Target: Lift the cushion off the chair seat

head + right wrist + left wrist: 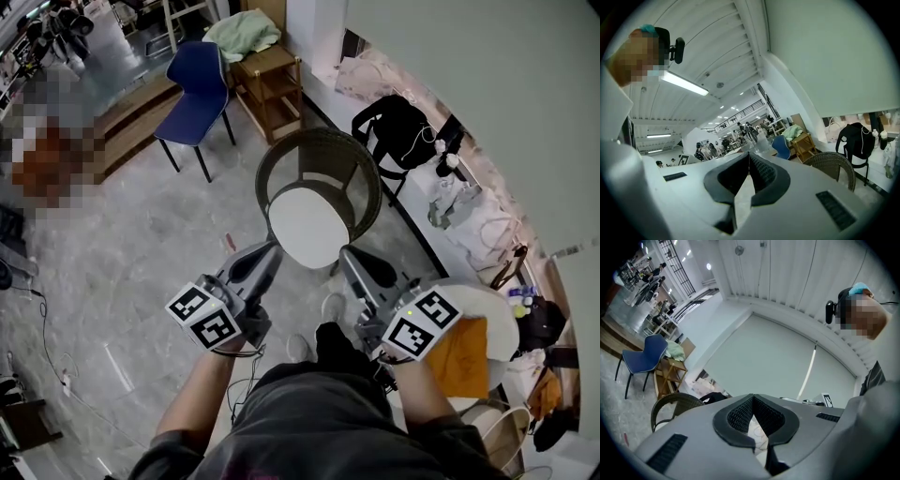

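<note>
Centre frame, the chair [323, 150] is rough dark wicker; its cushion [309, 227] smooth matt white; the floor [131, 253] glossy grey stone; upper left, a blue chair [195, 94] of smooth plastic; beside it a bare wood table [274, 80] with soft green cloth [242, 33] on top.

Head view steeply down, gripper views level (all share chair [323, 141])
</note>
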The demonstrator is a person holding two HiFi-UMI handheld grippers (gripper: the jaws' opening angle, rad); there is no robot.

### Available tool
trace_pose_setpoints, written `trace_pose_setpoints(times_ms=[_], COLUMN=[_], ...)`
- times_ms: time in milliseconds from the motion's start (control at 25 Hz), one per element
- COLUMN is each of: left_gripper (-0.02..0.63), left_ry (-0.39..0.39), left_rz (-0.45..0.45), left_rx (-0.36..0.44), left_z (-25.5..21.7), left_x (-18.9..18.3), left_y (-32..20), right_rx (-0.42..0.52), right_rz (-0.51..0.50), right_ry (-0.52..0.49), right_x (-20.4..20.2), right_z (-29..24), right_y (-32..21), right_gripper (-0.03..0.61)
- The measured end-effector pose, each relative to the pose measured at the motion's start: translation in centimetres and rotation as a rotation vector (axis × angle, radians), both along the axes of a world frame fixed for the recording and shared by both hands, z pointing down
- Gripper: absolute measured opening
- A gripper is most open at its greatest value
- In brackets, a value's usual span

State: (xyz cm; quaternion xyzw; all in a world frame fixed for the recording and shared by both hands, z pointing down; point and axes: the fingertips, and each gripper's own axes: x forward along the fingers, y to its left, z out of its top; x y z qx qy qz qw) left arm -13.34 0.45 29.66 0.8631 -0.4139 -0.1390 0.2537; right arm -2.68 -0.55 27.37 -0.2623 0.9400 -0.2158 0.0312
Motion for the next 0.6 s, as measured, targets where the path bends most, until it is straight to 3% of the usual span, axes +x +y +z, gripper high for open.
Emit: trace_pose_setpoints(times_ms=[600], left_gripper=[0.009], left_ry=[-0.008], left_rz=[-0.043], left_rx=[-0.103], left_z=[4.8], left_x=[1.5], left_y=[-12.6], right_rx=[-0.102], right_rz=[-0.064], right_ry=[-0.004], right_x=[0.3], right_z=[4.9], right_y=[-13.4], right_gripper=[0.012])
